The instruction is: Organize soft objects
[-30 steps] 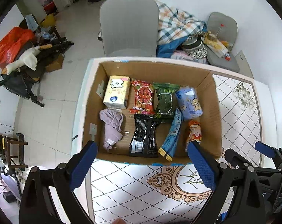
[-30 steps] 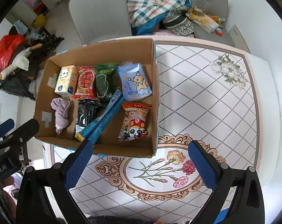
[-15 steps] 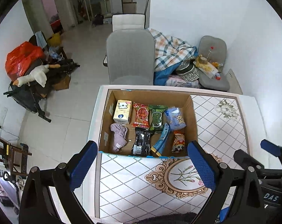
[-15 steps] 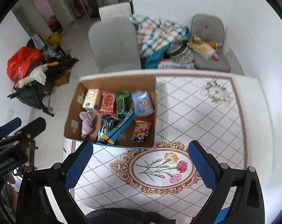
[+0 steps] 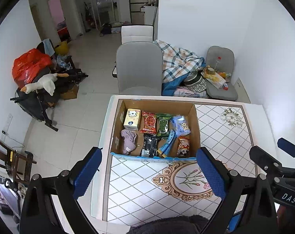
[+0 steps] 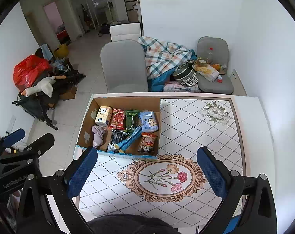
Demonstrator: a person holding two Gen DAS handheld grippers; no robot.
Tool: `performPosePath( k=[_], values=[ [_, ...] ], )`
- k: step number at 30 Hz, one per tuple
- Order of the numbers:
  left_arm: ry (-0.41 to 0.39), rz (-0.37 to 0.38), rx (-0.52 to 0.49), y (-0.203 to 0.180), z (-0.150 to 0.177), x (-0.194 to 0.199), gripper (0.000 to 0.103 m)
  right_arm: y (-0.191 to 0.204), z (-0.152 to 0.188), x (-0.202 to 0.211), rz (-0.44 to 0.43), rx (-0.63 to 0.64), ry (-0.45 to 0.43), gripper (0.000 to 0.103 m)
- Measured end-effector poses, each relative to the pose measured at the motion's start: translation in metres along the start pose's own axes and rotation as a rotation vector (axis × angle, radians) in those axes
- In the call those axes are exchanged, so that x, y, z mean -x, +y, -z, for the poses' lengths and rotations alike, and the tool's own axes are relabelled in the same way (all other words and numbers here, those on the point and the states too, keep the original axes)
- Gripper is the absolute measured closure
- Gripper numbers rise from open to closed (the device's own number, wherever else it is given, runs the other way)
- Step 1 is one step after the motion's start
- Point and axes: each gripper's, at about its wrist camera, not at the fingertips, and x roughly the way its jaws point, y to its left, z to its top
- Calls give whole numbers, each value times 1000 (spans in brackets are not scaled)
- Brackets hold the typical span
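A cardboard box (image 5: pixel 193 128) (image 6: pixel 86 120) stands on the far left part of the table. In it lie a yellow tissue pack (image 5: pixel 132 116) (image 6: pixel 104 113), a red snack bag (image 5: pixel 149 119), a green pack (image 5: pixel 163 122), a blue tissue pack (image 5: pixel 180 123) (image 6: pixel 148 121), a lilac cloth (image 5: pixel 128 141) (image 6: pixel 98 135), a black pack (image 5: pixel 149 147), a blue tube (image 5: pixel 167 146) and a cartoon snack bag (image 5: pixel 183 147) (image 6: pixel 147 142). My left gripper (image 5: pixel 149 172) and right gripper (image 6: pixel 147 172) are both open, empty, high above the table's near side.
The table (image 6: pixel 186 136) has a tiled floral cloth. A grey chair (image 5: pixel 138 68) stands behind it, with a plaid blanket (image 5: pixel 176 62) and a cluttered grey seat (image 5: pixel 221 81) beside it. Bags and a toy goose (image 5: pixel 42 82) pile at the left wall.
Both grippers have pulled up and back from the box, so the box looks much smaller and more of the room shows. The box contents have not moved.
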Motion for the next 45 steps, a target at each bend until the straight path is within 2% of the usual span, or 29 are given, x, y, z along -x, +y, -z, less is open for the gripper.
performPosePath(
  k=[24,45],
  values=[
    [-12,-9,1,1,4,10,4,-9,-1,24,47,0,-40,0],
    [-6,-7,17,-5,10,14,4,-13,-2,23,72,-3,-37,0]
  ],
)
